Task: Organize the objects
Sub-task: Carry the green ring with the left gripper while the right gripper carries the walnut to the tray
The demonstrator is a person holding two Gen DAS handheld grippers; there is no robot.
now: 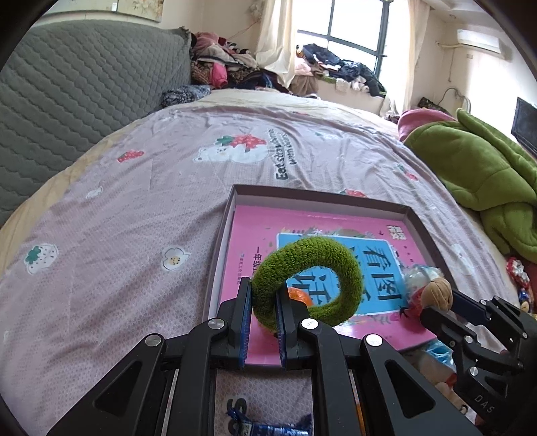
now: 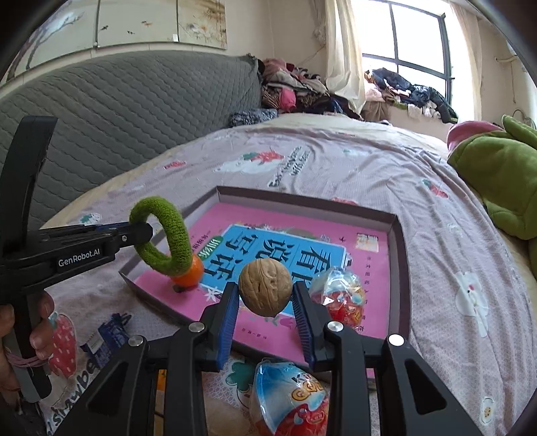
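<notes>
The left claw (image 1: 263, 302) is clamped tight on a fuzzy green hair ring (image 1: 308, 278), pinching one side of the loop so the rest stands up above the pads. The right claw (image 2: 265, 295) grips a walnut (image 2: 265, 286) between its blue ribbed pads, jaws partly apart around the shell. In the right wrist view a hand (image 2: 20, 332) wraps the left claw's handle at the left edge.

Nearest, on the bedspread under the right claw, lies an egg-shaped sweet in blue and red foil (image 2: 288, 399); a small blue packet (image 2: 107, 338) lies to its left, just outside the box.

Both claws hang over the near end of a shallow dark-rimmed box (image 2: 399, 261) lying on the bed. A pink book (image 2: 268, 228) with a blue title panel covers the box floor. On the book, just below the green ring, sits a small orange ball (image 2: 189, 271); whether the ring touches it cannot be told. A crinkly clear-wrapped red sweet (image 2: 342, 298) lies on the book close beside the walnut.

Beyond the box the pink strawberry-print bedspread (image 1: 134, 208) spreads wide. A green plush blanket (image 1: 483, 181) is heaped at the right edge, and a grey quilted headboard (image 1: 74, 100) rises on the left. Farthest off, piled clothes (image 1: 221, 67) sit beside the curtained window (image 1: 352, 30)
</notes>
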